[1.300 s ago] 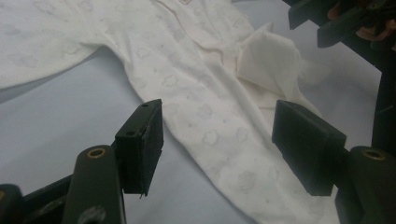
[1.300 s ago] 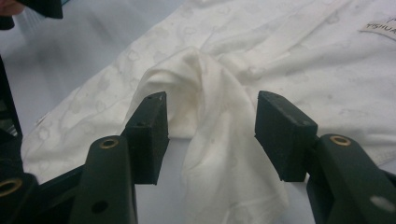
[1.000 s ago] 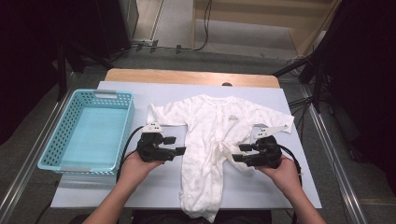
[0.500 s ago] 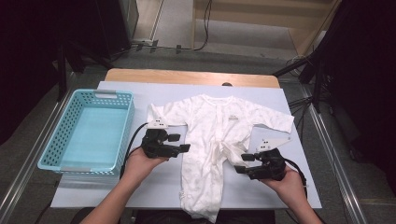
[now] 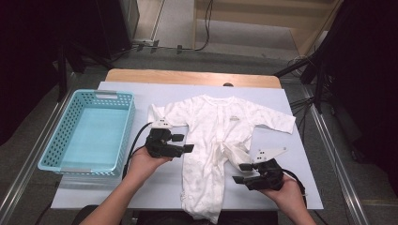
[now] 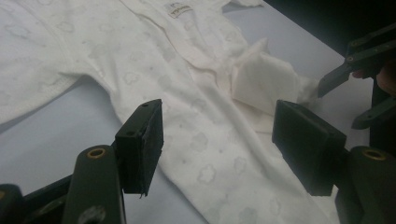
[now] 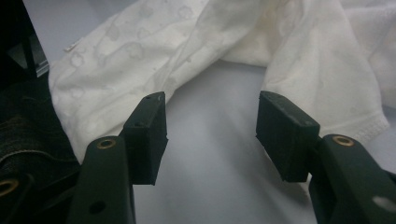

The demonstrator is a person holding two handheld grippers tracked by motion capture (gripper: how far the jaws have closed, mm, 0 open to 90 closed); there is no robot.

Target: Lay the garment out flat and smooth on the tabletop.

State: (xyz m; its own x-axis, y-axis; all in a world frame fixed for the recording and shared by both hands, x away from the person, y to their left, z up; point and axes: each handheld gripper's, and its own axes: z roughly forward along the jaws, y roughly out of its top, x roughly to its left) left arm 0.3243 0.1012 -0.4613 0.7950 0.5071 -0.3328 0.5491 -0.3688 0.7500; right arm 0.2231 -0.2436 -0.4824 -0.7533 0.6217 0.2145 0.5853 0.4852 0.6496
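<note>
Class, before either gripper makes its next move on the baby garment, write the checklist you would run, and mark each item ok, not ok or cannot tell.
1. Left gripper jaws open, nothing held: ok.
2. Right gripper jaws open, nothing held: ok.
3. White baby garment lying flat: not ok; one leg is folded up near the right gripper.
4. Garment fully on the table: not ok; its lower end hangs over the near edge.
5. Blue basket empty and apart from the garment: ok.
6. Which fold comes next: cannot tell.

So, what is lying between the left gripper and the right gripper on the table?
In the high view, the white baby romper lies between the left gripper and the right gripper.
</note>
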